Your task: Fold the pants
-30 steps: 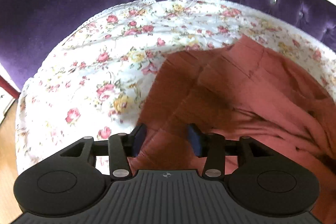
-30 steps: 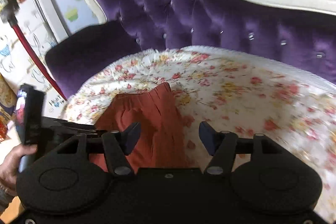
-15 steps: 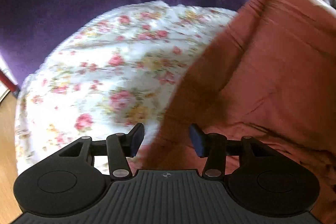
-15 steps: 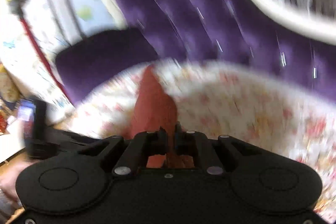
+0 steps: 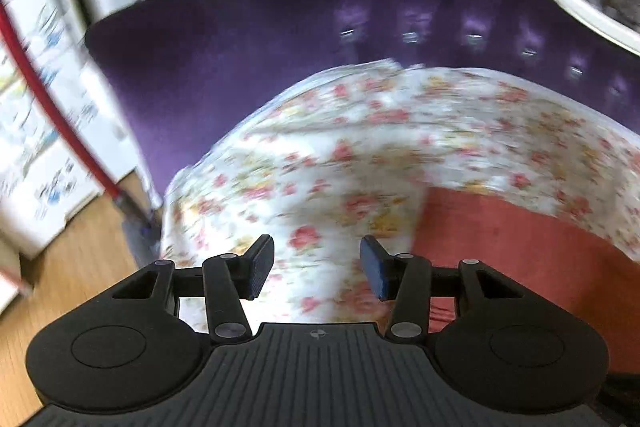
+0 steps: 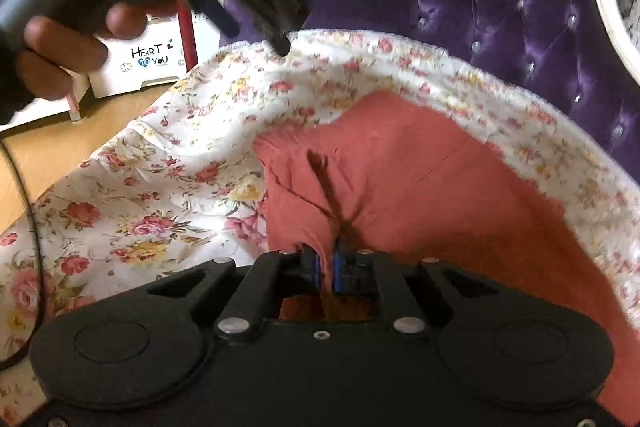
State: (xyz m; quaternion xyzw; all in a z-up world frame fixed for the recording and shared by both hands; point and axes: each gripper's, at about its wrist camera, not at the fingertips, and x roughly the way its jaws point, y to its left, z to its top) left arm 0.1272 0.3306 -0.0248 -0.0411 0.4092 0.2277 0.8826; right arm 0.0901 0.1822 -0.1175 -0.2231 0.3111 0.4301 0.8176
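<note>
Our right gripper [image 6: 328, 267] pinches a fold of the pants [image 6: 420, 195], fingers easing apart; our left gripper [image 5: 317, 267], at ten o'clock, gapes empty over the floral sheet [image 5: 340, 155].

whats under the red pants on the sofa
The pants lie on a floral sheet spread over the purple sofa. The sheet shows all around them; directly beneath, nothing can be seen.

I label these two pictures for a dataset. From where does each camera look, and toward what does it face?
Left wrist: sits behind the open left gripper, facing the floral cover and purple sofa.
Right wrist: sits behind the right gripper, its opening jaws around rust pants; the person's left hand shows.
Shared: pants, cover, sofa.
</note>
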